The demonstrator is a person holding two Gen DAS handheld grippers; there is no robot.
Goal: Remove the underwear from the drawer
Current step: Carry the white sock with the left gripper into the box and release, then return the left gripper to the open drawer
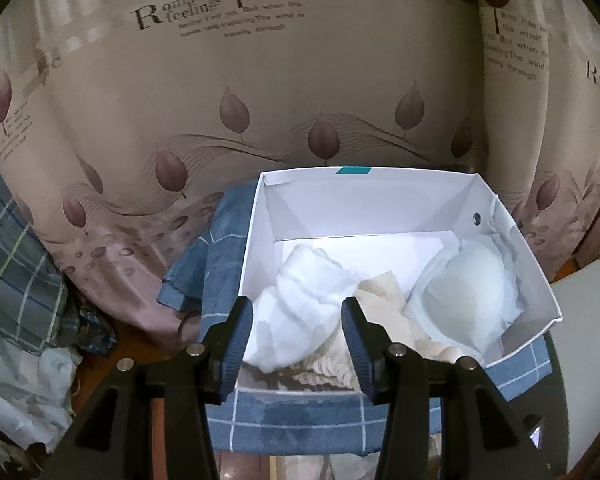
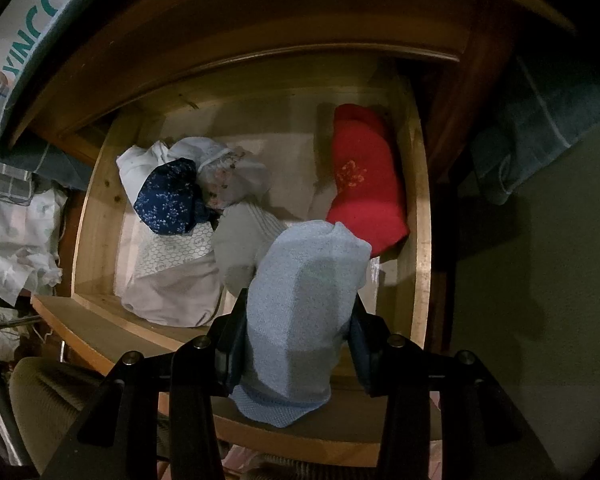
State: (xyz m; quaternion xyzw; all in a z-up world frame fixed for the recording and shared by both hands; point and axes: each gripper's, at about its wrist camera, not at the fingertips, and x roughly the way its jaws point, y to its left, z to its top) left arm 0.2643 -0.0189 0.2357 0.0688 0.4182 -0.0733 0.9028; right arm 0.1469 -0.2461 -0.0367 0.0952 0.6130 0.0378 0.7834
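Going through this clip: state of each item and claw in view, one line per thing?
left claw: open, nothing gripped, above the white box.
right claw: shut on light blue garment, over the drawer.
wooden drawer: pulled open, clothes still inside.
red garment: lying in drawer, untouched.
white box: open-topped, holding pale garments.
white folded garment: lying in box.

Black left gripper, blue ribbed pads, silver screws

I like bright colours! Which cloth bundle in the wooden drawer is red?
The red knitted bundle, lying against the wooden drawer's right wall. The others are dark blue with flowers, white or grey.
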